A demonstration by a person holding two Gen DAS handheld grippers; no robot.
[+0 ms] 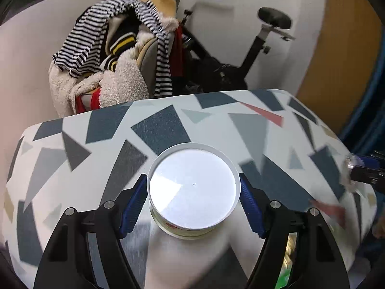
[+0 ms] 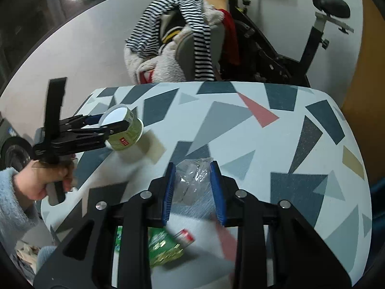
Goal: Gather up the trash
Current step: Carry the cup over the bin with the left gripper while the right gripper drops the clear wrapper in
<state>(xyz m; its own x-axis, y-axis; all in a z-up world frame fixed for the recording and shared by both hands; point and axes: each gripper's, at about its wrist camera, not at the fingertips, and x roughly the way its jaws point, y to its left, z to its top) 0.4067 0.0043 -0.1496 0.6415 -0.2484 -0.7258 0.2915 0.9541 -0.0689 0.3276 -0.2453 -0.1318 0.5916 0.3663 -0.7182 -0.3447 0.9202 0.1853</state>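
Note:
A round instant-food tub (image 1: 193, 187) with a white foil lid sits between the blue pads of my left gripper (image 1: 192, 177), and the pads press on its rim on both sides. From the right wrist view the tub (image 2: 127, 132) is tilted in the left gripper (image 2: 113, 122) just above the table's left part. My right gripper (image 2: 192, 165) is shut on a crumpled clear plastic wrapper (image 2: 192, 180). At the right edge of the left wrist view the right gripper (image 1: 358, 168) shows with the wrapper, blurred.
The table (image 2: 288, 144) has a cloth of grey, blue and pink shapes. A green packet (image 2: 166, 243) and a red-topped can (image 2: 185, 237) lie near its front edge. Behind it stand a chair heaped with clothes (image 1: 115, 60) and an exercise bike (image 1: 240, 55). A hand (image 2: 45, 180) in a fuzzy sleeve holds the left gripper.

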